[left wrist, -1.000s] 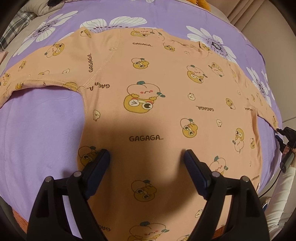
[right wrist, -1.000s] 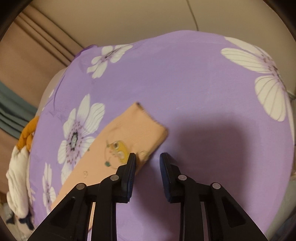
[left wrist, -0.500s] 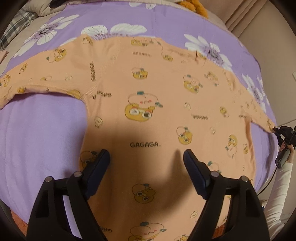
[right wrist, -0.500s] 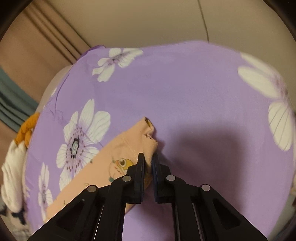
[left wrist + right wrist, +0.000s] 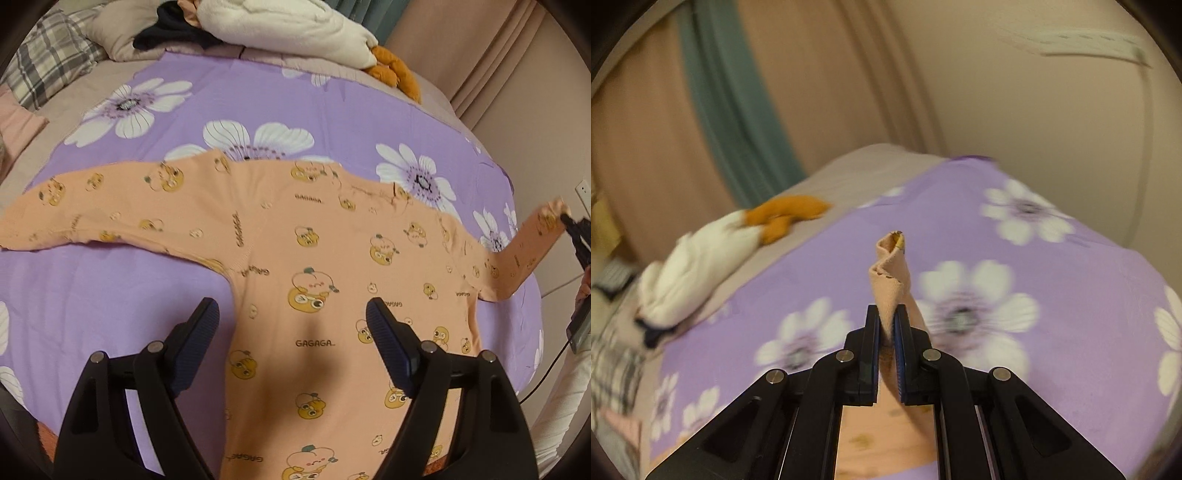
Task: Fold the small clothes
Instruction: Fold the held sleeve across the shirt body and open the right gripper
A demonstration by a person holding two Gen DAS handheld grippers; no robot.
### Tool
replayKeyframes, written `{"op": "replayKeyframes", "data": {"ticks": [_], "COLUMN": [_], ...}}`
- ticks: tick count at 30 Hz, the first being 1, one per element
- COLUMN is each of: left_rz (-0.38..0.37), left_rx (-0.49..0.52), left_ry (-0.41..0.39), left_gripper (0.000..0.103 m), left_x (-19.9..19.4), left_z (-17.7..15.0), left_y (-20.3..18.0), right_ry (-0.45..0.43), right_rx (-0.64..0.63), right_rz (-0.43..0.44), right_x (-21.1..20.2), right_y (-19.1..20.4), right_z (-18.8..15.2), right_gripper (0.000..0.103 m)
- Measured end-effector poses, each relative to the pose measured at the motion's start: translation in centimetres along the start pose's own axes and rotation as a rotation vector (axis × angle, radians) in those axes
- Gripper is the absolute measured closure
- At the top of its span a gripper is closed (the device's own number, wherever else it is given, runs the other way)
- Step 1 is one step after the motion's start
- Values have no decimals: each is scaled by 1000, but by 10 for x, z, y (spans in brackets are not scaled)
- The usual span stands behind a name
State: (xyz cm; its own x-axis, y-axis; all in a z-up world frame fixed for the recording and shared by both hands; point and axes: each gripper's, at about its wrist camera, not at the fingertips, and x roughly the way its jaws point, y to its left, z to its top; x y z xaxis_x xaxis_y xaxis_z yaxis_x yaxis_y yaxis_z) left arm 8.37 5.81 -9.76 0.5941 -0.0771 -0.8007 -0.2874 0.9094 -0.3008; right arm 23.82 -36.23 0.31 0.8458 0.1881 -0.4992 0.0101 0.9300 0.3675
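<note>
A purple floral bedsheet [image 5: 92, 295] filled both views. An orange long-sleeved top [image 5: 332, 258] lay spread flat across the frame's middle, its body running down between the left gripper [image 5: 291, 332], whose jaws stood wide above it, holding nothing. At the right edge, the right gripper [image 5: 886, 328] was clamped on the raised sleeve cuff [image 5: 890, 273].

So the bed [image 5: 66, 110] has a beige base sheet with a purple flower-print sheet [image 5: 110, 295] spread over most of the frame. An orange shirt [image 5: 332, 266] with cartoon prints lies flat across the middle of the purple, one sleeve reaching the left edge. Along the top: a plaid pillow [image 5: 48, 59] upper left, a dark garment [image 5: 166, 33], and a white-and-orange plush [image 5: 295, 33] top center.
</note>
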Motion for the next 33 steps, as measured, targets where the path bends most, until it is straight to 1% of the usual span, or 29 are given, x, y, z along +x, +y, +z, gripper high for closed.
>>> {"op": "replayKeyframes", "data": {"ticks": [3, 6, 9, 13, 18, 22, 26, 30, 33], "left_rz": [8, 13, 5, 9, 22, 17, 12, 7, 3], "left_rx": [5, -2, -21, -29, -29, -38, -34, -30, -29], "left_ry": [-21, -37, -37, -42, -38, -26, -24, -27, -27], "left_gripper": [21, 21, 21, 21, 21, 21, 21, 21, 21], "left_x": [-7, -11, -12, -15, -14, -11, -11, -12, -12], "left_z": [0, -1, -2, -3, -7, -11, -10, -9, -7], "left_y": [4, 9, 14, 19, 23, 25, 23, 22, 20], "right_ry": [29, 76, 114, 207, 315, 421, 509, 580, 599], "right_rx": [-66, -121, -180, -230, -280, -288, -288, -294, -306], "right_rz": [77, 124, 170, 232, 249, 286, 289, 270, 267], "right_x": [7, 14, 19, 39, 57, 72, 86, 98, 101], "right_y": [33, 61, 85, 111, 139, 150, 157, 160, 161], "right_z": [-8, -23, -42, -72, -110, -142, -171, -192, -198], "right_gripper": [94, 94, 94, 94, 94, 94, 94, 94, 94]}}
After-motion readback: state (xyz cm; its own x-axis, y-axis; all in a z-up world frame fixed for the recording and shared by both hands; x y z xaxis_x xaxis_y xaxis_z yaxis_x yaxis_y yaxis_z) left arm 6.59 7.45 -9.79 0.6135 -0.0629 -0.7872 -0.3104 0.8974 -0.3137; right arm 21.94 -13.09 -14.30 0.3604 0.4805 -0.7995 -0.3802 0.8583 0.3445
